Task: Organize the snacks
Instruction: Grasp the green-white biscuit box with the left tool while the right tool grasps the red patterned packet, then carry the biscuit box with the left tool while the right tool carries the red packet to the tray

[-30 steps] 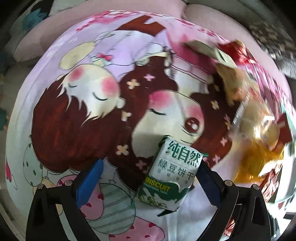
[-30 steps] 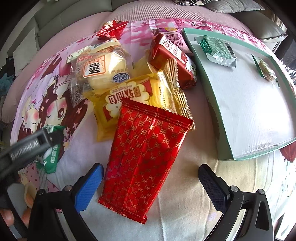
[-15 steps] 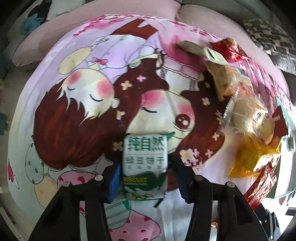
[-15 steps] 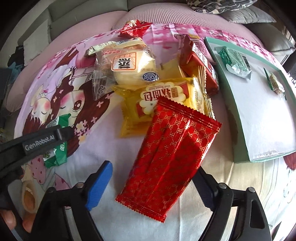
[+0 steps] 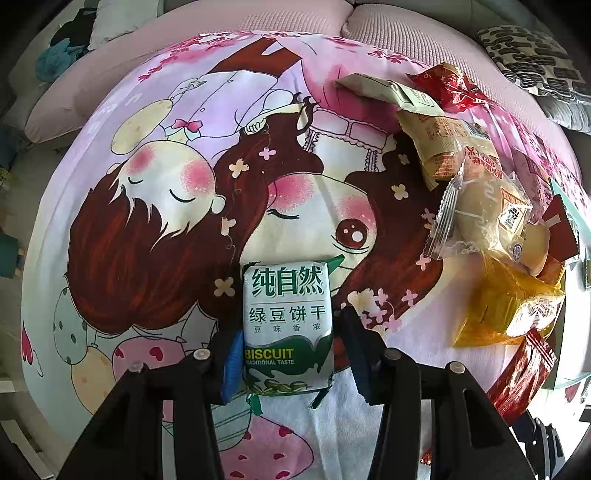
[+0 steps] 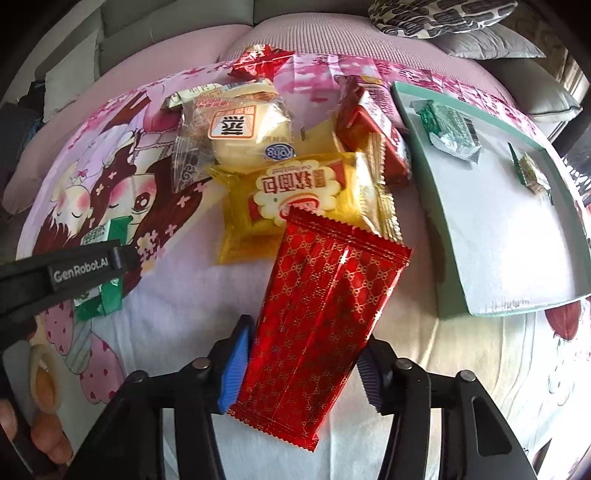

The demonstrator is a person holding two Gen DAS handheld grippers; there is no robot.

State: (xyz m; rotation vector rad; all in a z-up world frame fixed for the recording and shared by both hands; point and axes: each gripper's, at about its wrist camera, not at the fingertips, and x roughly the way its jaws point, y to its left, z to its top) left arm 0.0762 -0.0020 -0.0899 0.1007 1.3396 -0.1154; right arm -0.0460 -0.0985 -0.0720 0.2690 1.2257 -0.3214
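Note:
My left gripper (image 5: 288, 354) is shut on a green-and-white biscuit packet (image 5: 286, 317) that rests on the cartoon-print cloth (image 5: 147, 229). My right gripper (image 6: 301, 363) is shut on the near end of a long red foil packet (image 6: 321, 310). That packet leans on a yellow bread packet (image 6: 295, 192). The left gripper's arm (image 6: 62, 273) and the green packet (image 6: 107, 295) show at the left of the right wrist view. A pale green tray (image 6: 439, 229) at the right holds a green packet (image 6: 450, 129) and a small snack (image 6: 532, 173).
A snack pile lies between the grippers: a clear-wrapped bun (image 6: 240, 136), a dark red packet (image 6: 369, 125), a red foil candy (image 6: 262, 61) and tan packets (image 5: 436, 147). Pink sofa cushions (image 5: 258, 22) and a patterned pillow (image 6: 436, 14) lie behind.
Both grippers have closed from wide open: the left onto the green biscuit packet, which now lies straight between its jaws, the right onto the red foil packet.

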